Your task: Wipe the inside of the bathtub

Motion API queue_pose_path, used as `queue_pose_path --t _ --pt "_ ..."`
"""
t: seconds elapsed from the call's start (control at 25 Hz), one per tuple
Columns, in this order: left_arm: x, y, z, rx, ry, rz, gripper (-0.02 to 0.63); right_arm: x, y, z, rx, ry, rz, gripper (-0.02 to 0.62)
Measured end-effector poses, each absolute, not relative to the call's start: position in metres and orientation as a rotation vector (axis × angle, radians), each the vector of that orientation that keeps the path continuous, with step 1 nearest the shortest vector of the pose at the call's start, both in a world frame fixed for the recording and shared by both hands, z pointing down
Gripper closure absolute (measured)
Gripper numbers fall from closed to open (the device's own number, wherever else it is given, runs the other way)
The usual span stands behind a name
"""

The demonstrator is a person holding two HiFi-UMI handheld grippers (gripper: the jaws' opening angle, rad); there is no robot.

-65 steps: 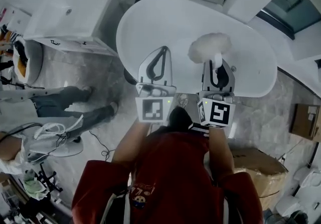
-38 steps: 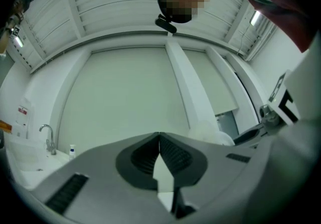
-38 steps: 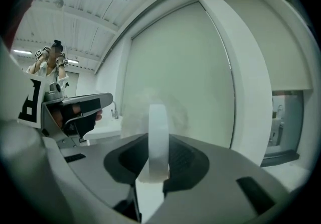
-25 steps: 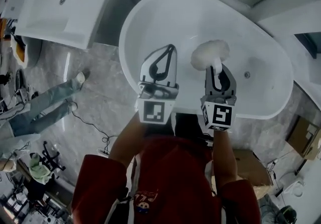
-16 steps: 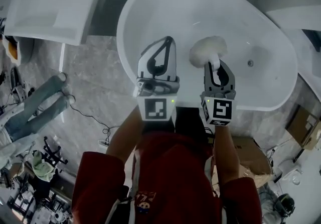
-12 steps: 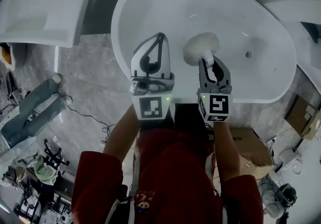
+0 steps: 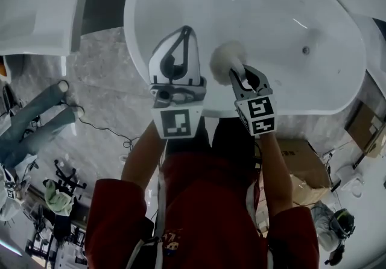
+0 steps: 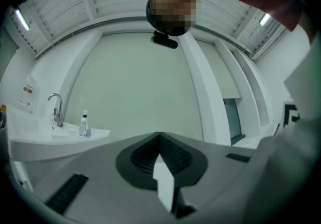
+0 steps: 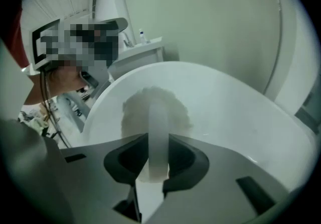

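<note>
The white oval bathtub [image 7: 283,8] fills the top of the head view. My right gripper [image 7: 239,70] is shut on the white handle [image 9: 157,137] of a fluffy white duster [image 7: 227,56], whose head rests against the tub's inner wall near the front rim. In the right gripper view the duster head [image 9: 173,110] lies on the tub's white inside [image 9: 235,117]. My left gripper [image 7: 186,29] hangs over the tub to the left of the duster, shut with nothing in it. In the left gripper view its jaws [image 8: 159,135] are closed and point at a wall.
The tub drain [image 7: 306,50] is at the right. A white washbasin [image 7: 36,2] stands at the upper left, with its tap [image 8: 56,110] and a small bottle [image 8: 84,123]. A person's legs in jeans [image 7: 30,123] are on the left floor; a cardboard box [image 7: 301,165] is at the right.
Both grippers have come closer over the tub. The right gripper has carried the duster left and down toward the tub's near inner wall. The left gripper stays shut and empty.
</note>
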State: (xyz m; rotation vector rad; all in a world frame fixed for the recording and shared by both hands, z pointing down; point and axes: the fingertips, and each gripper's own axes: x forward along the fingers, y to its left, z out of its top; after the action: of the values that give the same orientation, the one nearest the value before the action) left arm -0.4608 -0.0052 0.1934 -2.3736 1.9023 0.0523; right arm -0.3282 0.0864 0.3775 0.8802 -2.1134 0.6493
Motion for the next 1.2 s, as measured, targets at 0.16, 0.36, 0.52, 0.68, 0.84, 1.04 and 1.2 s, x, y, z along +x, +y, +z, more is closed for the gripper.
queue_pose_path --t 0.16,0.36,0.52,0.68,0.84,1.04,1.2 --pt "-0.461 -0.003 0.216 -2.353 1.917 0.026 0.591 -0.351 0.130 0.408 0.554 -2.097 0.692 0.499" --pt "-0.469 0.002 0.238 -2.329 1.975 0.027 0.592 -0.365 0.168 0.441 0.322 -2.063 0.696 0.499" --pt "-0.479 0.009 0.258 -2.330 2.014 0.015 0.592 -0.374 0.193 0.465 0.161 -2.022 0.663 0.499" --pt "-0.473 0.017 0.276 -2.351 2.026 0.014 0.592 -0.374 0.202 0.482 0.089 -1.991 0.624 0.499" --pt "-0.470 0.024 0.294 -2.367 2.045 0.025 0.592 -0.368 0.202 0.508 0.058 -1.944 0.590 0.499" --pt "-0.465 0.030 0.309 -2.378 2.064 0.024 0.591 -0.353 0.201 0.542 0.062 -1.903 0.563 0.499" --pt "-0.462 0.029 0.321 -2.379 2.083 0.020 0.592 -0.347 0.197 0.572 0.064 -1.883 0.556 0.499"
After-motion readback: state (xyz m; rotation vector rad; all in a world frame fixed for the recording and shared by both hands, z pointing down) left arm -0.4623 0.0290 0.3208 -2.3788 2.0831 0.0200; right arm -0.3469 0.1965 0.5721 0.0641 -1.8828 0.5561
